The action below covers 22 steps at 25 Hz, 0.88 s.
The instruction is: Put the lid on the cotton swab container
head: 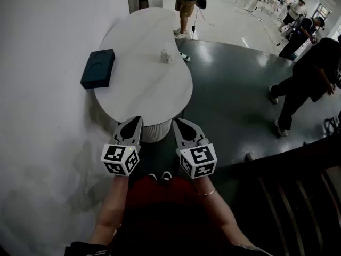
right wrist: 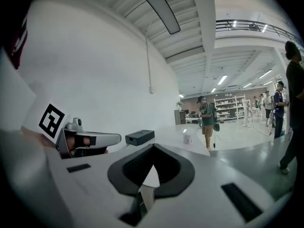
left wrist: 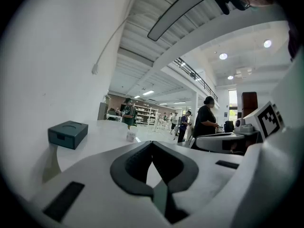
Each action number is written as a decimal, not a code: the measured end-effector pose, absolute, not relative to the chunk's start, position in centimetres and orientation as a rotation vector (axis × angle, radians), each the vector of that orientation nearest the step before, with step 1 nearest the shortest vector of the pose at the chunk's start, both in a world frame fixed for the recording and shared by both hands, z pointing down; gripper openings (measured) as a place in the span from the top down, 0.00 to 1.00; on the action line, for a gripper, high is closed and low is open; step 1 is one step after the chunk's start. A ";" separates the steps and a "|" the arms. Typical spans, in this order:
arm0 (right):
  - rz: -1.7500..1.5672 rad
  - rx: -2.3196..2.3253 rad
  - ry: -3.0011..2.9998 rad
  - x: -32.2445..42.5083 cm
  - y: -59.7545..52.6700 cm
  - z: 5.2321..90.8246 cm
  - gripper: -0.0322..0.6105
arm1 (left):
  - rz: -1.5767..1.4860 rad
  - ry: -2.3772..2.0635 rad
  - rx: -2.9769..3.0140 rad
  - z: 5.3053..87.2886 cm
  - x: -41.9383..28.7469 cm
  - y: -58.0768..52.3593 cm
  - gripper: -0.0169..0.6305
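Observation:
The cotton swab container (head: pixel 167 56) is a small pale box standing alone near the far right edge of the white table (head: pixel 154 95); it also shows as the container (left wrist: pixel 131 135) and the container (right wrist: pixel 188 138). I cannot make out a separate lid. Both grippers hang side by side off the table's near edge, well short of the container. My left gripper (head: pixel 135 121) has its jaws shut and empty, the tips meeting at the left gripper (left wrist: pixel 151 143). My right gripper (head: pixel 177 122) is likewise shut on nothing, as the right gripper (right wrist: pixel 153 147) shows.
A dark teal box (head: pixel 98 68) lies at the table's left edge by the white wall (head: pixel 37 89). The table stands on a ribbed white pedestal (head: pixel 157 130). Several people stand or walk on the dark floor (head: pixel 240 89) to the right and beyond the table.

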State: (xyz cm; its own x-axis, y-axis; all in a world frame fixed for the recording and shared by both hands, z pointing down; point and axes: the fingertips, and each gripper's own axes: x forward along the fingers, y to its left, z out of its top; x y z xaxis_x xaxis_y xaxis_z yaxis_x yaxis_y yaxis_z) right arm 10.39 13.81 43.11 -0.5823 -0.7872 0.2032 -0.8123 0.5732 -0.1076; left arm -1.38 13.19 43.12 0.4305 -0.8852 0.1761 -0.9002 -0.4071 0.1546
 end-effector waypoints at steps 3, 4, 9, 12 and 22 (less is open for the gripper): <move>0.287 1.357 -2.679 10.0 13.6 43.2 0.93 | 0.116 -1.570 2.463 43.4 -1.6 12.9 0.93; 0.288 1.356 -2.683 10.0 13.5 43.2 0.93 | 0.121 -1.572 2.464 43.4 -1.6 12.8 0.93; 0.308 1.355 -2.702 10.1 13.3 43.4 0.93 | 0.136 -1.580 2.459 43.6 -1.2 12.6 0.94; 0.312 1.368 -2.706 10.3 12.5 43.7 0.93 | 0.133 -1.589 2.462 43.7 -1.2 11.9 0.93; 0.369 1.376 -2.699 9.9 10.5 44.9 0.93 | 0.137 -1.625 2.446 43.7 -2.8 9.2 0.93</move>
